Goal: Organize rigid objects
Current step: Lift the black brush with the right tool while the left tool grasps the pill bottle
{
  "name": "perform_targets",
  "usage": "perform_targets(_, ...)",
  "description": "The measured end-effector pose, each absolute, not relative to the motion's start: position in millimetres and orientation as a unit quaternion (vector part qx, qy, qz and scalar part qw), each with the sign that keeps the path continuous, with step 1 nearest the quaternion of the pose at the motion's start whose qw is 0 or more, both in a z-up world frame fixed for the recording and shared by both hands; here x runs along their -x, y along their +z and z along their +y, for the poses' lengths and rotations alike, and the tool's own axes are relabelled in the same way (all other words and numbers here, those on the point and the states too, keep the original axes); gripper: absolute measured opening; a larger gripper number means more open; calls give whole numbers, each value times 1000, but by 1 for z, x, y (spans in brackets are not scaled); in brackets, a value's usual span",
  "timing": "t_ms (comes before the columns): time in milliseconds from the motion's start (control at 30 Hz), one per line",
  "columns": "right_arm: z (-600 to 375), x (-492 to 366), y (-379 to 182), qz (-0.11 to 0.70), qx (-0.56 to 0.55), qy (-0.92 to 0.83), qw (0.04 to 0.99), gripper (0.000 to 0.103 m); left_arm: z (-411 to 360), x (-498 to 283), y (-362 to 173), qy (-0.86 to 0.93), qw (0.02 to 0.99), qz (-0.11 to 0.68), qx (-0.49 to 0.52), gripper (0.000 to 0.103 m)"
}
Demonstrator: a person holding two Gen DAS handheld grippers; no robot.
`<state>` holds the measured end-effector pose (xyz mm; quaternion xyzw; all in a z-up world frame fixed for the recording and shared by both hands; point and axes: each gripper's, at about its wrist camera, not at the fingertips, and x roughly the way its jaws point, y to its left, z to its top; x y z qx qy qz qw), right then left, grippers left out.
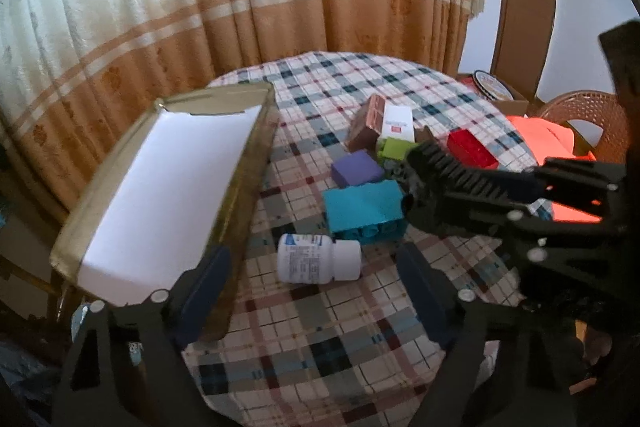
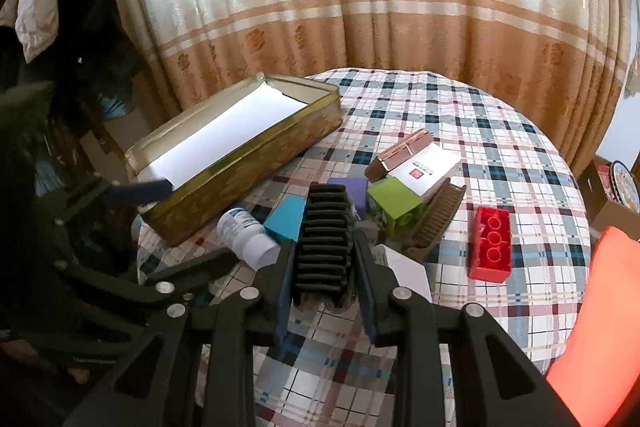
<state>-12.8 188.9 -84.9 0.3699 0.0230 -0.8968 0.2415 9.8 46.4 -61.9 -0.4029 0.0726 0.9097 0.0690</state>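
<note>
My right gripper [image 2: 325, 255] clamps the black ribbed comb [image 2: 325, 227], lifted clear of the surface [image 2: 460, 107] for the tin [image 2: 224, 171]. My left gripper [image 1: 316, 291] stands wide, empty, over the pill bottle [image 1: 316, 261].

The black ribbed comb [image 2: 324, 239] clamped in the right claw [image 2: 326, 267] hides most of the teal block [image 2: 286, 221] and purple block [image 2: 354, 189], while the pill bottle's [image 2: 248, 233] label print is too small to read.

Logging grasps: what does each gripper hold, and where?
Right gripper clamps the black ribbed plastic comb-like piece by its sides at the near end. Left gripper holds nothing.
</note>
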Motion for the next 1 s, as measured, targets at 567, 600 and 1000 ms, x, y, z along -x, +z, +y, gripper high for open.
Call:
perform_targets(567, 186, 13, -94, 15, -372, -894, 248, 31, 52, 10, -93, 898, 46, 93, 428, 57)
perform_targets(600, 186, 13, -94, 14, -371, -895, 248, 31, 51, 10, -93, 898, 50, 91, 427, 57)
perform_targets(1000, 195, 8, -73, 3, -333, -908, 255, 31, 37, 4, -60, 921, 45, 68, 382, 57)
